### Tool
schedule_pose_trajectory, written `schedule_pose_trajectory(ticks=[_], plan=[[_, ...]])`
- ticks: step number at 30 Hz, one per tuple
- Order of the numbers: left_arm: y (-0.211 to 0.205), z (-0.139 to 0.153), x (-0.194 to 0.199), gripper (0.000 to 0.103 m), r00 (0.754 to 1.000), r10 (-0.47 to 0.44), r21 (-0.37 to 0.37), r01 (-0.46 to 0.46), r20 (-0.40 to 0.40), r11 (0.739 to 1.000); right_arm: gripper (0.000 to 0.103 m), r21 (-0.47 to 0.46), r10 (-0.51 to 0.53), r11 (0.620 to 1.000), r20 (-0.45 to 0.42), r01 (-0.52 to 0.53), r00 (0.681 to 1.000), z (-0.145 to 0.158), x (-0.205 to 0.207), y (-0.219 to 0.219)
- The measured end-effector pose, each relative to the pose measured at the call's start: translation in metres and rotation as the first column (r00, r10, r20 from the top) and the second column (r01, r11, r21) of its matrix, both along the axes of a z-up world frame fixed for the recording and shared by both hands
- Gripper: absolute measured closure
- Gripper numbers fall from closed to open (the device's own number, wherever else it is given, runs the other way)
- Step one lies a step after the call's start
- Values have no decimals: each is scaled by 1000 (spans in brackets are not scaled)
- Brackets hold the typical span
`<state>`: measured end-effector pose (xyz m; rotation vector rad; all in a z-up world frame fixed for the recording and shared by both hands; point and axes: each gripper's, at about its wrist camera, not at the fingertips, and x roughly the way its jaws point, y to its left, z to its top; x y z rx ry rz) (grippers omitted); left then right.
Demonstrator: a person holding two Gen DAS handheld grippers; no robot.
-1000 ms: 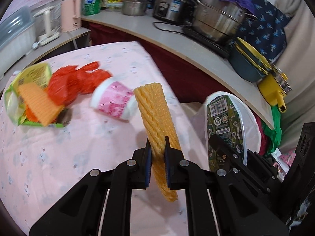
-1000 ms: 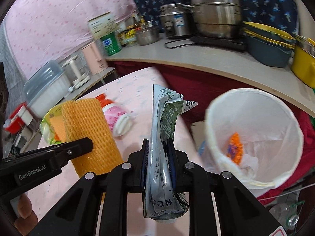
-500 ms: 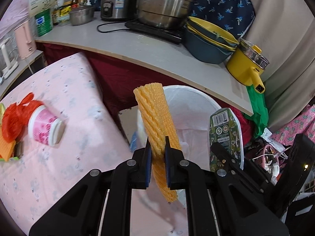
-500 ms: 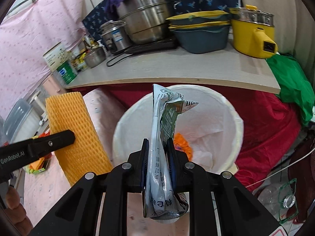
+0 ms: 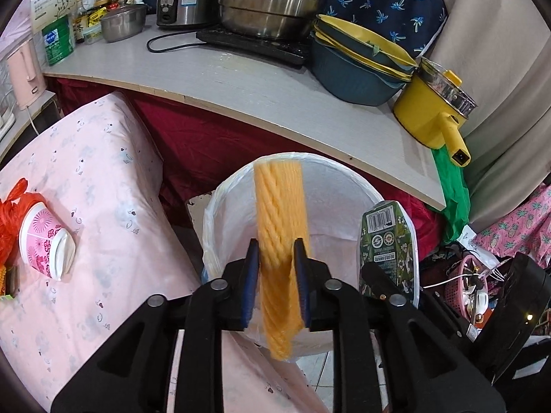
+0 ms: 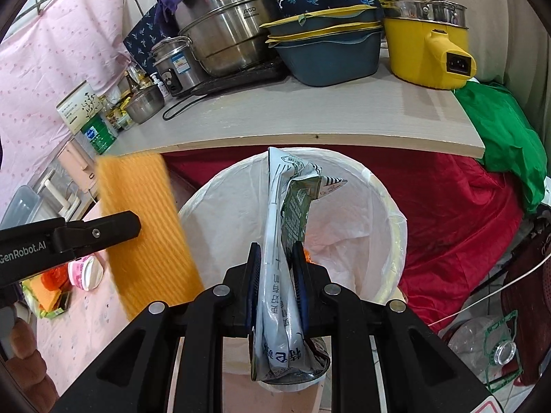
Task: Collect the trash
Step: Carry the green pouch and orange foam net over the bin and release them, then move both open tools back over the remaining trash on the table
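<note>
My left gripper [image 5: 275,265] has its jaws parted around an orange foam net sleeve [image 5: 279,227], which looks blurred and loose between the pads, above the white-lined trash bin [image 5: 344,186]. My right gripper [image 6: 277,268] has its jaws slightly parted around a crumpled green and white wrapper [image 6: 286,227] over the same bin [image 6: 378,206]. The sleeve also shows in the right wrist view [image 6: 144,227], beside the left gripper's finger [image 6: 100,232]. The wrapper shows in the left wrist view [image 5: 387,241]. Orange trash [image 6: 308,258] lies inside the bin.
On the pink table [image 5: 86,275] lie a pink paper cup [image 5: 44,244] and a red plastic bag [image 5: 10,213]. A counter [image 5: 275,96] behind the bin carries steel pots, stacked basins and a yellow pot [image 5: 434,106]. A plastic bottle [image 6: 482,344] lies on the floor.
Both grippers have swung from the table to above the bin. The jaws of both have widened, and the orange sleeve now looks blurred between the left pads.
</note>
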<state>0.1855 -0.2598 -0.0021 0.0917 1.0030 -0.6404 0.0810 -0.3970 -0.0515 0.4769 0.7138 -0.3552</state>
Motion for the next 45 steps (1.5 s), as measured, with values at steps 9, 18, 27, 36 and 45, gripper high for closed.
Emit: schedule_pose_trajectory(ticks=[9, 18, 27, 36, 45], plan=[[12, 3, 4, 61, 999, 29, 4, -29, 33, 1000, 69, -44, -6, 999, 19, 7, 1000, 9, 7, 8], [42, 9, 2, 51, 995, 79, 2, -79, 63, 997, 63, -65, 23, 998, 33, -21, 999, 23, 9, 30], [95, 19, 5, 51, 984, 161, -18, -160, 75, 987, 58, -99, 95, 991, 47, -90, 994, 40, 21, 73], [168, 23, 12, 51, 955, 292, -39, -291, 57, 956, 57, -120, 196, 974, 42, -190, 980, 51, 40, 129], [245, 24, 17, 48, 901, 431, -67, -428, 41, 901, 57, -144, 322, 938, 27, -315, 946, 57, 63, 196]])
